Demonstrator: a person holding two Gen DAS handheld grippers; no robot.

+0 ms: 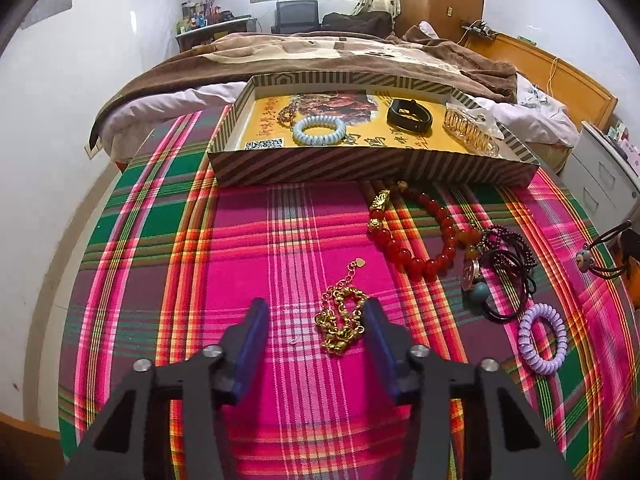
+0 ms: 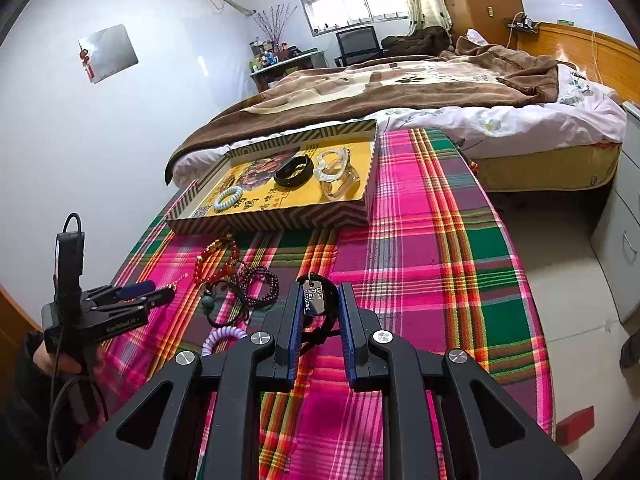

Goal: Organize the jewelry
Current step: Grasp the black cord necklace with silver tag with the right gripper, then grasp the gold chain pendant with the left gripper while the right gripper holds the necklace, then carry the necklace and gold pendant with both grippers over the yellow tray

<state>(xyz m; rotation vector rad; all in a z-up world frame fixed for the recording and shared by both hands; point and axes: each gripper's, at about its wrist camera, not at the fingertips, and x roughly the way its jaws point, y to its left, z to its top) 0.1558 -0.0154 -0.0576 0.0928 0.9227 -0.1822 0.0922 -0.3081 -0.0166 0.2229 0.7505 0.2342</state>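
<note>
- While red bead bracelet (image 1: 416, 228) and lilac coil hair tie (image 1: 543, 339) crowd the plaid worktop (image 1: 180, 240), striped cardboard tray (image 1: 360, 164) stands behind.
- Left tongs (image 1: 316, 320) wide; tangled gold chain bracelet (image 1: 340, 320) between tips.
- Right tongs (image 2: 320, 304) narrow, clamping engraved metal tag (image 2: 314, 298).

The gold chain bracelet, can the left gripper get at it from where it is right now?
Probably yes: the left gripper is open, the gold chain bracelet lies between its fingers on the cloth, nothing covering it.
</note>
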